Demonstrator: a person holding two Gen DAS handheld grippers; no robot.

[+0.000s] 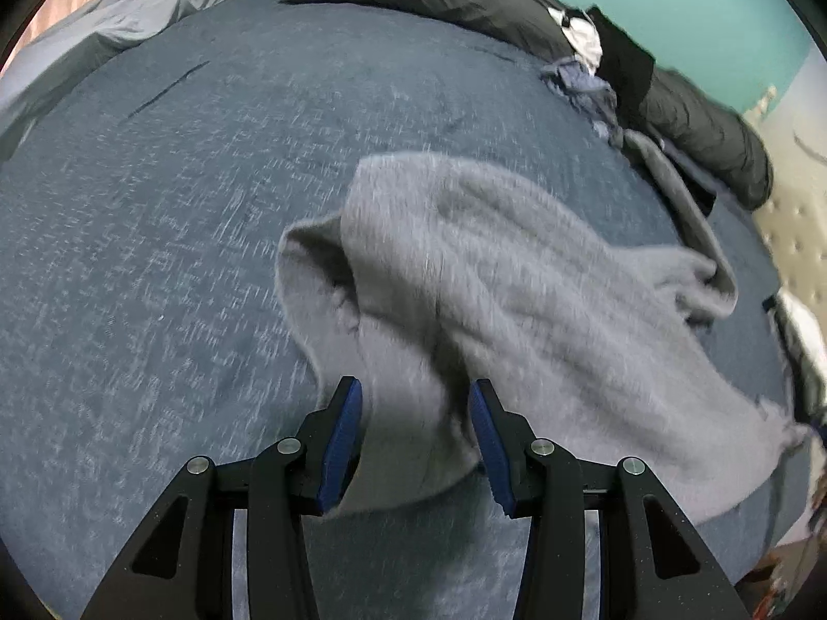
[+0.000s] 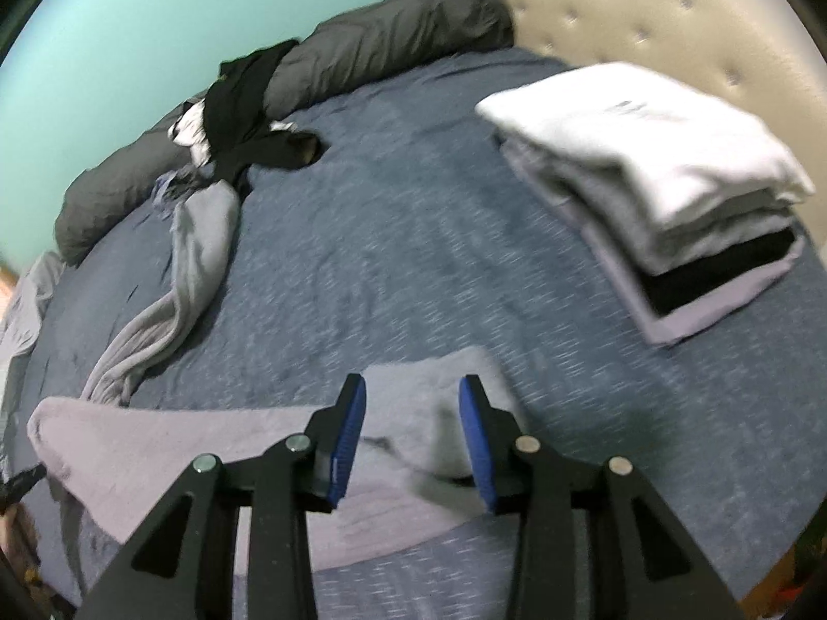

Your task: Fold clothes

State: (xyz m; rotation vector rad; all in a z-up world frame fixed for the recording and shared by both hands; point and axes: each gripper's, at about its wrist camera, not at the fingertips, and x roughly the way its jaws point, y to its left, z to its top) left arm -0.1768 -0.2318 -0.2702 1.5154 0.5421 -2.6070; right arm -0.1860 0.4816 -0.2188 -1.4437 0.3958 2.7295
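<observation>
Straddling the fuzzy grey knit sweater [image 1: 517, 299] low in both frames, the left hand-held gripper [image 1: 416, 431] and right hand-held gripper [image 2: 412, 429] gape open on the blue bed [image 1: 181, 206]. Closing on 1 bunched layer could skew the fold; sweeping rightward risks toppling the folded stack [image 2: 672, 191].

Legible markings: none found.
The only candidate is a faint grey mark on the top white garment [image 2: 641, 119] of the folded stack beside the headboard; blur leaves it unreadable. Neither view shows any readable label, brand, number or sign on the other clothes, the bedding or the wall.
</observation>
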